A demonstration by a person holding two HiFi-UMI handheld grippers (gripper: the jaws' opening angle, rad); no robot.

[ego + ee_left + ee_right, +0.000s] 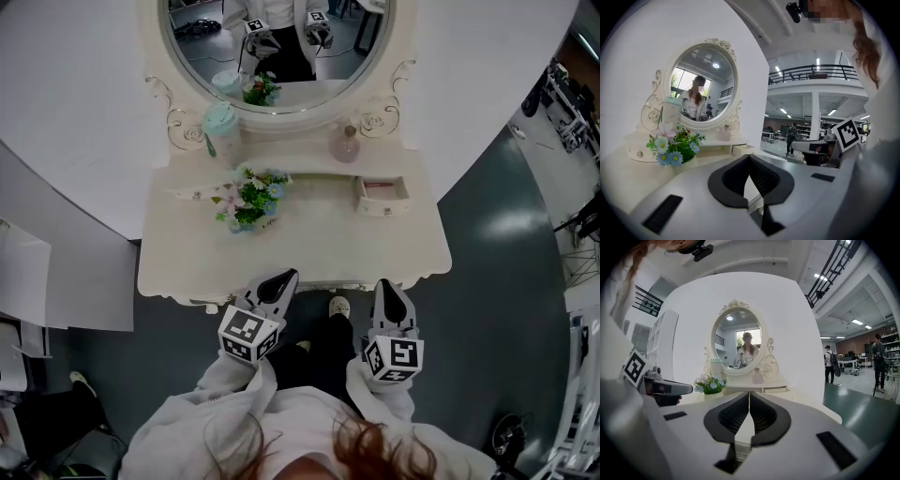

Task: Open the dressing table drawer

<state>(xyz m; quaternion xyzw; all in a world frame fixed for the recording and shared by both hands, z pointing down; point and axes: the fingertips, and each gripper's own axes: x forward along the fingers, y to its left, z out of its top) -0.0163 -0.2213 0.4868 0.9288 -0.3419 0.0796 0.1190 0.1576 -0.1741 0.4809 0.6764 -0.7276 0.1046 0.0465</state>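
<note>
Head view: drawer [381,207] well beyond left claw [287,277] and right claw [387,285], both closed.

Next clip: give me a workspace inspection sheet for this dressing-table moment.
Surface: cream dressing table.
Job's things: small right drawer stands pulled out, something pink inside.
Clutter: flower bunch, mint cup, pink bottle.
Grippers: left tongs and right tongs both shut with nothing between them, at the table's front edge.
Cables: dark leads at the head view's right edge.
Surroundings: oval mirror, white backdrop, people beyond.
</note>
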